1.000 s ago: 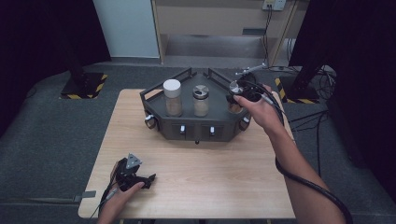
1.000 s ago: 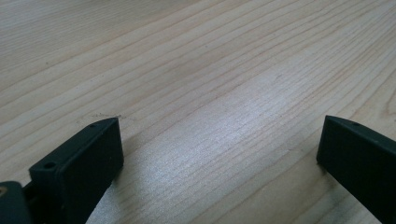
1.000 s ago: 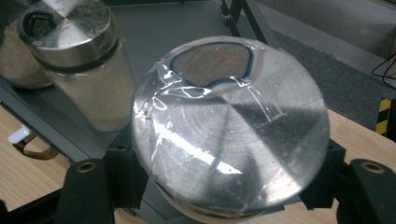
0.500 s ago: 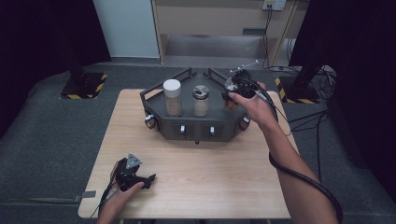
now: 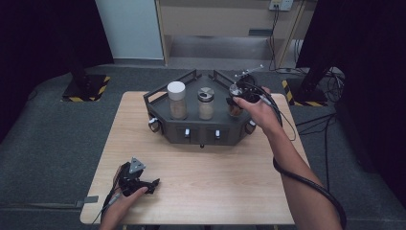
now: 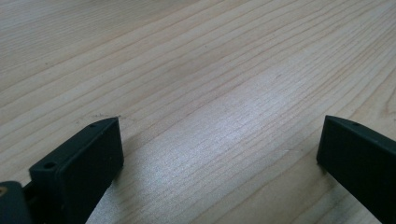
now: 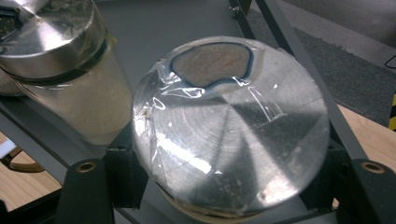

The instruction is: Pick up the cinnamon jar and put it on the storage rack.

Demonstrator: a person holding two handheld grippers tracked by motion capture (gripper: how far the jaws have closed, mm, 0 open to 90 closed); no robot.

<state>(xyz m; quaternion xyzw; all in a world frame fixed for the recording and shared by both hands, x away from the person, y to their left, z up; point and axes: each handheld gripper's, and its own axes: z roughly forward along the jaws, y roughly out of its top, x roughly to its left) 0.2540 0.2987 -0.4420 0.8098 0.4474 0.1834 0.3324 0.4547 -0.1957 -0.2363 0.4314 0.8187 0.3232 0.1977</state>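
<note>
A dark, angular rack (image 5: 201, 135) stands at the table's far middle. A white-lidded jar (image 5: 176, 99) and a metal-lidded jar (image 5: 206, 103) stand in it. At the rack's right end is a third jar (image 5: 233, 108) with a shiny metal lid (image 7: 229, 126) covered in clear film. My right gripper (image 5: 238, 98) is over it, with a jaw against each side just under the lid. The gripper is shut on this jar. The neighbouring jar (image 7: 60, 60) stands close on the left. My left gripper (image 5: 154, 184) rests open on the table's near left, with bare wood (image 6: 219, 116) between its jaws.
The rack has raised rails along its back edges and small knobs (image 5: 153, 123) on its front. The wooden table (image 5: 215, 182) stretches between the rack and the near edge. A cable (image 5: 306, 177) trails along the right forearm. Grey floor surrounds the table.
The right hand and gripper have shifted a little to the left over the rack's right end. The left gripper has stayed put.
</note>
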